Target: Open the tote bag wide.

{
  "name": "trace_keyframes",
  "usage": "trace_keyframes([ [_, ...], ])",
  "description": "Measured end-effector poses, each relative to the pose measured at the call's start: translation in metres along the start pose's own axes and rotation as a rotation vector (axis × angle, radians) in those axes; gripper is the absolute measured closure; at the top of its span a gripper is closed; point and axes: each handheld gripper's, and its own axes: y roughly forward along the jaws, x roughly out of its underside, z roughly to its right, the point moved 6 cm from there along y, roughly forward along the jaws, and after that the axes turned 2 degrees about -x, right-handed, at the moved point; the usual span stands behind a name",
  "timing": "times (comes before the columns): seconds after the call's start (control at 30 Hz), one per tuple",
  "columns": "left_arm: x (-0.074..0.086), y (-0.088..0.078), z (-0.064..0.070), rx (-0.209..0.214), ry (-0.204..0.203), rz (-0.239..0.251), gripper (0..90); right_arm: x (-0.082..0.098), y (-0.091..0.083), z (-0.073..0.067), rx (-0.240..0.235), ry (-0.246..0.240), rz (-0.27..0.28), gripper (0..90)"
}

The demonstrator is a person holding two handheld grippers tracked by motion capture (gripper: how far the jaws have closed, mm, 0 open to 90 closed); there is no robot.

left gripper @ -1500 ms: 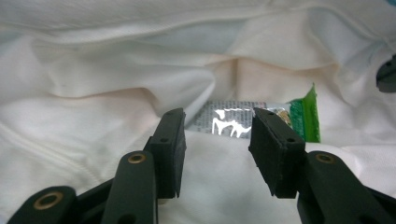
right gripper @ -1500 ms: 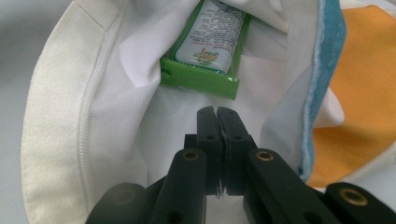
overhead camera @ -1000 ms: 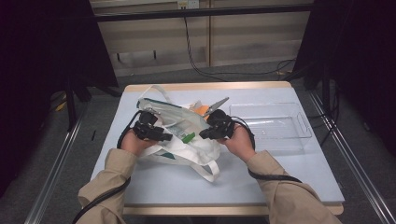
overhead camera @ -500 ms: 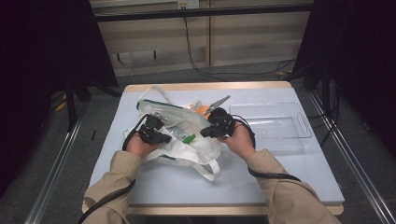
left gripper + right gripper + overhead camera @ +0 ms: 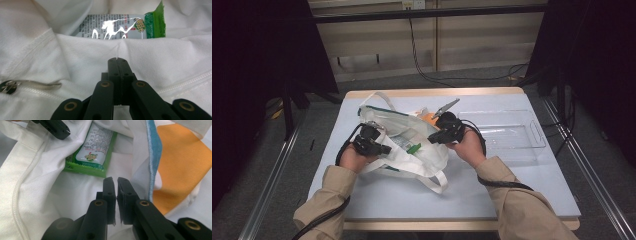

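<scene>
A white cloth bag (image 5: 412,150) lies in the middle of the table, its mouth open. Inside it lies a green and silver snack packet (image 5: 413,148) (image 5: 120,26) (image 5: 93,150). My left gripper (image 5: 386,149) (image 5: 117,60) is at the bag's left side, its jaws shut on a fold of the white cloth at the mouth's near rim. My right gripper (image 5: 433,139) (image 5: 114,179) is at the bag's right side, its jaws pressed together on the white cloth just in front of the packet. The left gripper's tip (image 5: 53,128) shows beyond the packet in the right gripper view.
A clear plastic tray (image 5: 507,131) stands on the table right of the bag. An orange cloth with a blue edge (image 5: 180,157) (image 5: 428,118) lies by the bag's far right. A metal zip pull (image 5: 10,86) hangs left of my left jaws. The bag's straps (image 5: 432,180) trail toward me.
My left hand has slid a little toward me along the bag's left side. The right hand and the bag have stayed where they were.
</scene>
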Motion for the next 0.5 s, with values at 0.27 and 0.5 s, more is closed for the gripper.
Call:
trace_keyframes([
  [0.27, -0.011, 0.003, 0.011, 0.029, -0.073, 0.078, 55.1, -0.002, 0.0, 0.0, 0.001, -0.003, 0.007, 85.1],
  [0.5, -0.007, 0.019, 0.017, 0.02, -0.021, 0.026, 29.5, -0.001, 0.0, -0.001, 0.001, -0.004, 0.003, 84.5],
])
